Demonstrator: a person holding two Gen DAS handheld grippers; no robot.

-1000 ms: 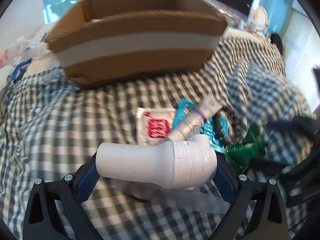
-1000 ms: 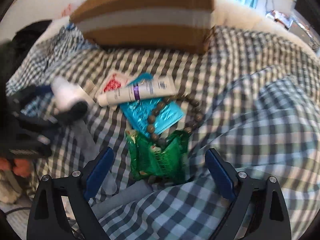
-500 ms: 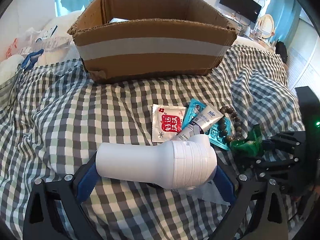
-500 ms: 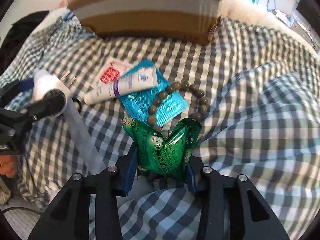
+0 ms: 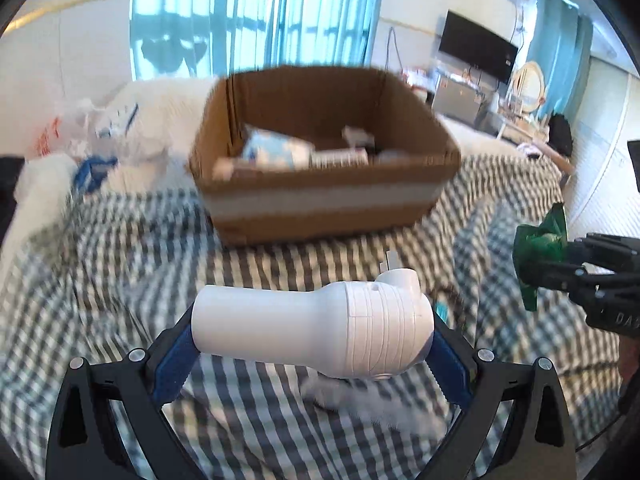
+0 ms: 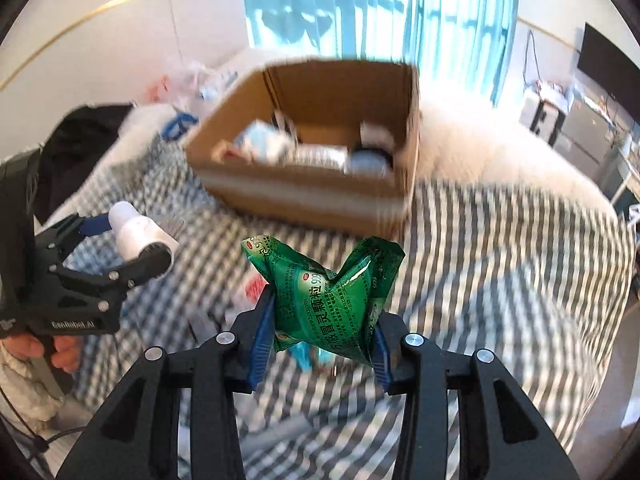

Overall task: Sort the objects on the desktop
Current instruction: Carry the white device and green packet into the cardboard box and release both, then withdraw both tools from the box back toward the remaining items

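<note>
Cardboard, brown with one pale tape band round it, makes up the single open box (image 5: pixel 326 196) standing on the checked bedspread (image 5: pixel 120 272). Its contents are smeared by motion blur: pale packets and a dark round thing can be made out from the right wrist view, but they cannot be counted or named.

The left gripper (image 5: pixel 312 344) is clamped on one white plastic device (image 5: pixel 316 330), held crosswise, with a smooth tube at one end and a ribbed, bulging head at the other; two metal prongs jut from the head's far side. It hangs above the bedspread, on the near side of the box. Below it lies a whitish blur that cannot be identified.

The right gripper (image 6: pixel 322 334) pinches one crumpled green foil packet (image 6: pixel 328 292) (printed with white Chinese characters), lifted above the bed and short of the box. The packet's lower edge hides what lies beneath; only a scrap of blue and a spot of red show on the bedspread. In the left wrist view the packet (image 5: pixel 538 252) is cut off at the frame's right side by the gripper's dark fingers.
</note>
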